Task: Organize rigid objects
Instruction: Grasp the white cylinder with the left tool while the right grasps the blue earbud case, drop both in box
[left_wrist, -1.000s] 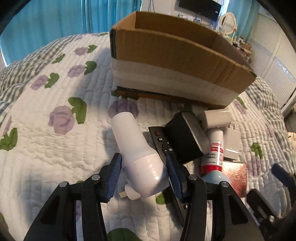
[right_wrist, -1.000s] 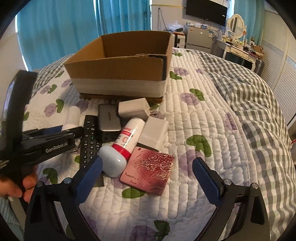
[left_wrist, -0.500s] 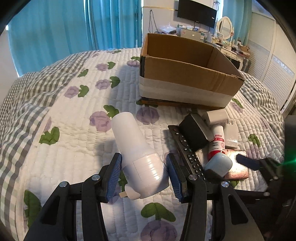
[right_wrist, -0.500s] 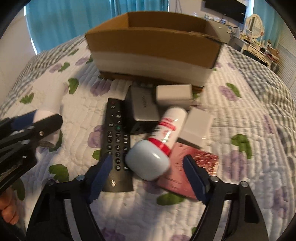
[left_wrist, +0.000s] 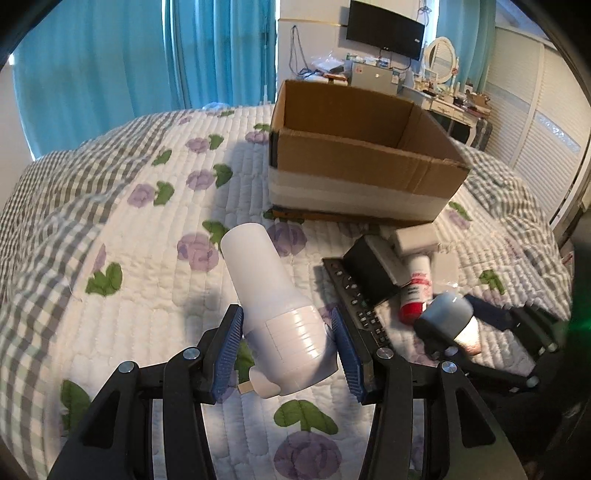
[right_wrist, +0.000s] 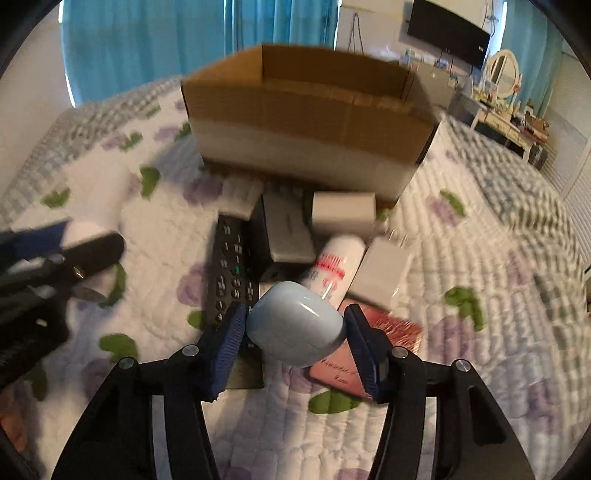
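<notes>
The left gripper (left_wrist: 288, 347) is pinching a white bottle (left_wrist: 275, 310). Its blue pads (left_wrist: 229, 350) press on both sides of the fat end. The bottle is up off the quilt (left_wrist: 147, 295), and its thin end points away toward the box.

The right gripper (right_wrist: 295, 341) is squeezing the pale blue cap (right_wrist: 295, 328) of a spray can (right_wrist: 334, 267). The can is white with red marks. It lies flat and points toward the box. From the left camera, the same cap (left_wrist: 447, 314) looks grey and sits between the right gripper's dark fingers.

Under the cap is a shiny pink card (right_wrist: 373, 350). Just left of the can is a long black remote (right_wrist: 231, 280). A black box with a grey top (right_wrist: 282, 236) lies partly on the remote, touching the can. A white plug block (right_wrist: 382, 277) sits on the can's right side. Another white block (right_wrist: 343, 214) sits just past the can's far end.

Behind all of these stands a big open cardboard box (right_wrist: 306, 122) with a white band around its bottom. It rests on the flower quilt.

Far back are blue curtains (left_wrist: 147, 55), a black TV (left_wrist: 386, 33) on the wall, and a round mirror (left_wrist: 441, 59).
</notes>
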